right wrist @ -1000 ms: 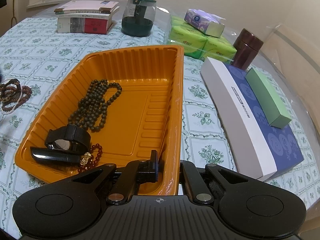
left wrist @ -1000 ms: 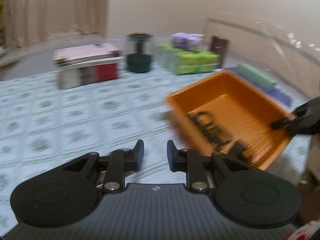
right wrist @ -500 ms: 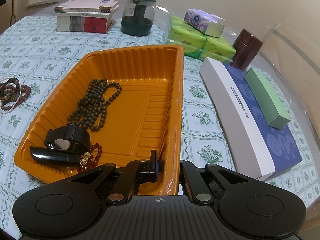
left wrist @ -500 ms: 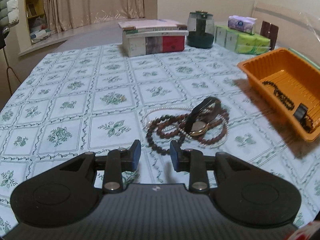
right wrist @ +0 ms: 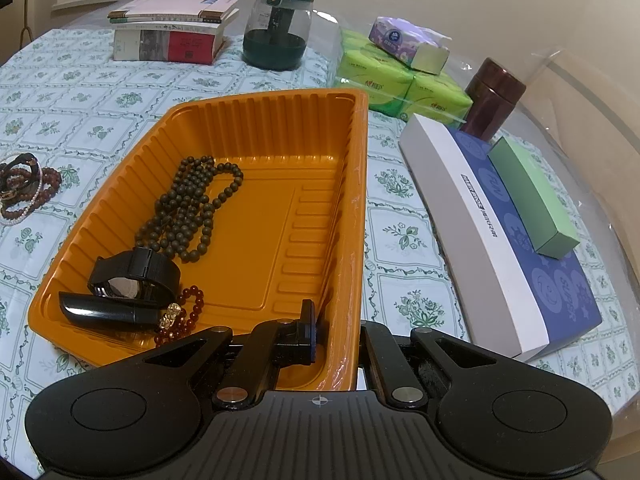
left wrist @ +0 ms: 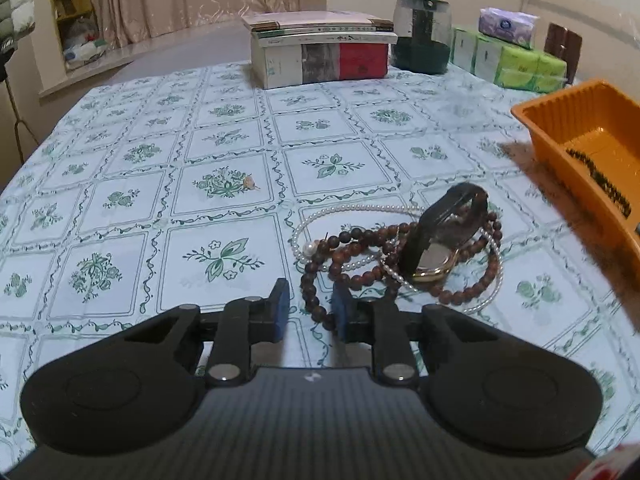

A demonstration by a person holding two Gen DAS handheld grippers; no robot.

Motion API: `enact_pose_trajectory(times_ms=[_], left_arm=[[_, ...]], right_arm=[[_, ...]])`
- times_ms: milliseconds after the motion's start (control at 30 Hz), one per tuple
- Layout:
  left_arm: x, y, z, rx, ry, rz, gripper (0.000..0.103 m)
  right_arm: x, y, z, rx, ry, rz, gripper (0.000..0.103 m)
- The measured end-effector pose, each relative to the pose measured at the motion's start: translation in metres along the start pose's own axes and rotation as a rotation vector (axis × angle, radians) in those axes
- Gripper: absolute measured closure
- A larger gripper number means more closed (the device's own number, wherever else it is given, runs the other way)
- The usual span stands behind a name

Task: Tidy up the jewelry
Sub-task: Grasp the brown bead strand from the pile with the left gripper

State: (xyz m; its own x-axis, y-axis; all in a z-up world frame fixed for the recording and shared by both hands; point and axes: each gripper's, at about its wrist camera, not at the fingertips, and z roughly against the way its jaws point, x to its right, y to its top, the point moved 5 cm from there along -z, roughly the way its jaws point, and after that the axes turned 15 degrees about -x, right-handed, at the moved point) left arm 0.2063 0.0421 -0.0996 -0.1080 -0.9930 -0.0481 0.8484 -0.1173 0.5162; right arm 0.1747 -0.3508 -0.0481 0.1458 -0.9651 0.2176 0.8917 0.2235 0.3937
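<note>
1. Left wrist view is showing the brown bead strand [left wrist: 348, 252] lying tangled with the pearl string [left wrist: 360, 209] and the gold watch [left wrist: 434, 246], left of the orange tray [left wrist: 536, 136].
2. The left gripper [left wrist: 308, 304] is standing narrow, its jaws having just been closing around one bead loop; lifting is likely dragging the whole tangle and spilling it.
3. The right gripper [right wrist: 336, 332] is clamping the tray wall.
4. Compared with earlier, the left gripper is sitting nearer the tangle.
</note>
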Motion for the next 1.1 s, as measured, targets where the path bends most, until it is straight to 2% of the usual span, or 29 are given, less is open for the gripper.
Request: enact_pose_trajectory(times_ms=[33,67,100,267,567,867,1100], left_arm=[[0.0,-0.001,0.0,-0.003,0.002,-0.006,0.086],[0.0,-0.001,0.0,-0.007,0.002,-0.011,0.094],[0.0,-0.001,0.001,-0.014,0.002,-0.018,0.097],[-0.003,-0.004,0.013,-0.012,0.026,-0.054,0.097],[-0.019,0.001,0.051,0.052,0.031,-0.023,0.097],[-0.002,0.01,0.069,0.09,-0.007,-0.053,0.097],[0.026,0.017,0.081,0.113,-0.078,-0.101,0.097]], right_arm=[[0.0,0.0,0.0,0.0,0.0,0.0,0.098],[0.0,0.0,0.0,-0.001,0.0,-0.001,0.098],[0.0,-0.001,0.0,-0.001,0.0,-0.002,0.098],[0.0,-0.001,0.0,-0.001,0.001,-0.003,0.098],[0.001,-0.001,0.0,0.002,-0.001,-0.002,0.098],[0.001,-0.002,0.0,0.004,0.0,-0.002,0.098],[0.0,-0.001,0.001,0.004,0.003,-0.006,0.098]])
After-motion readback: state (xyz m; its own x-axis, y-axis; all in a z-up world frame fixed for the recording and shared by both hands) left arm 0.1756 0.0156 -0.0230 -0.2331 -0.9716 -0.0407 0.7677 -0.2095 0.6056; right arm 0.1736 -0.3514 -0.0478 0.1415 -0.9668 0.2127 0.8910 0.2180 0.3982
